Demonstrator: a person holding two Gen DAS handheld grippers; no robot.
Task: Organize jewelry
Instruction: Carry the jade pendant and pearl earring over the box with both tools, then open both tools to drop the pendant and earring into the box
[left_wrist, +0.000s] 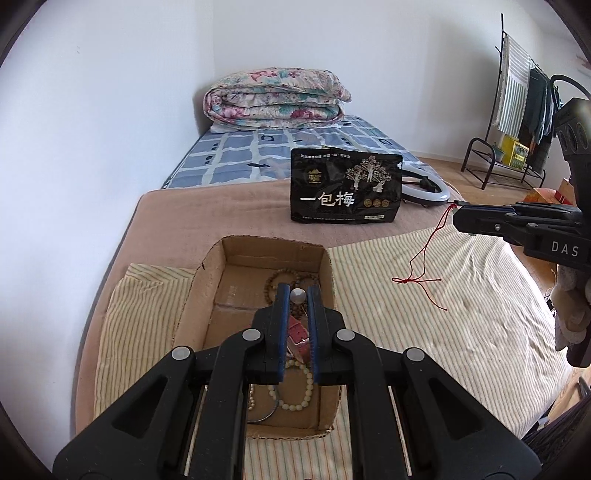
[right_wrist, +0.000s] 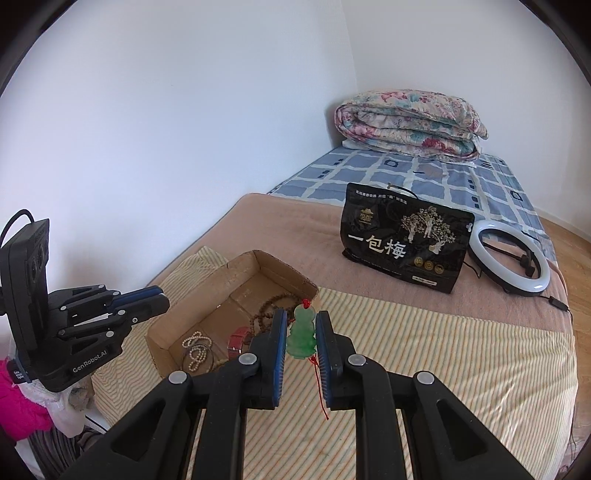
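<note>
We hold the right gripper (right_wrist: 301, 334) above the striped cloth (right_wrist: 424, 354) on the bed, and its jaws are pinching a green jade pendant (right_wrist: 302, 334), whose red cord (left_wrist: 424, 254) hangs loose below it. The left gripper (left_wrist: 297, 295) is over the cardboard box (left_wrist: 207, 280), its jaws nearly pressed together; a pale bead (left_wrist: 298, 294) shows between the tips, but we cannot tell if it is really held or only lies behind them. The box already contains brown wooden beads (right_wrist: 273, 306), a pearl bracelet (left_wrist: 299, 398) and a red strap (left_wrist: 299, 336). The main risk, we think, is the cord — it can catch on the box wall or tangle with the beads when the pendant goes in. The pendant is smooth, so it may also slip from the jaws if we tilt too much. Around us there is a black snack bag (left_wrist: 345, 190) and a ring light (right_wrist: 509, 258) farther on the bed — both well apart from the box, so they do not block the way; only the left gripper itself stands near the path.
</note>
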